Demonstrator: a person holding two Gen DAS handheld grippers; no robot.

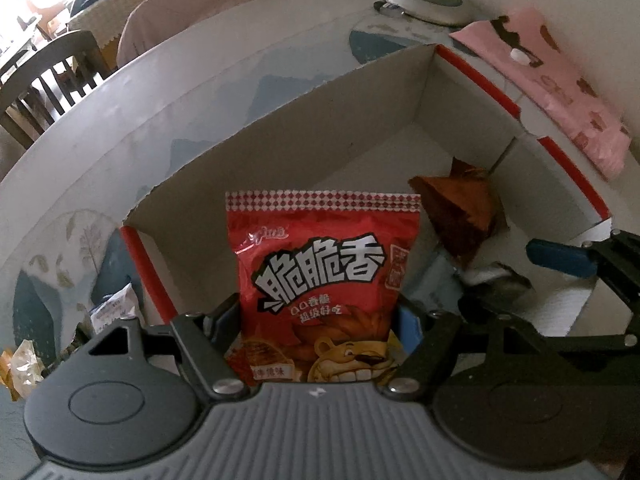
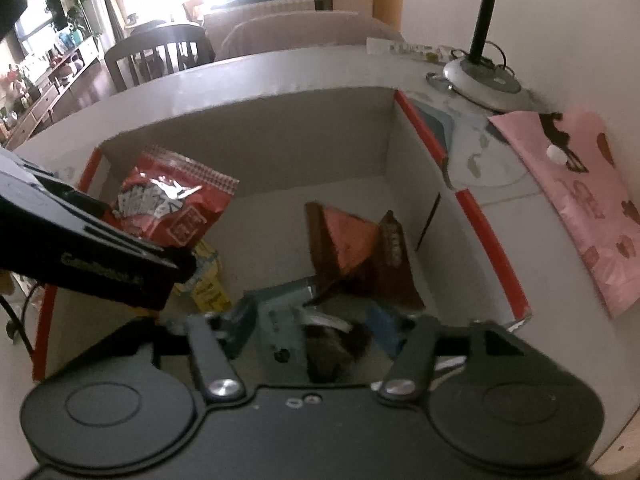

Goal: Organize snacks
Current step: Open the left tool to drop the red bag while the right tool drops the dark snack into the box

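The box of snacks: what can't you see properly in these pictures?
- Left wrist view: the red snack bag in the left gripper covers the box floor behind it.
- Right wrist view: packets under the right gripper are blurred; whether it grips one is unclear.
- Yellow packet: half hidden by the left gripper.

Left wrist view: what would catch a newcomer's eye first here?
The bright red snack bag with the cartoon lion, clamped in the left gripper over the open cardboard box. Next, the brown triangular packet lying inside the box to its right, and the pink bag on the table beyond the box's red-edged wall.
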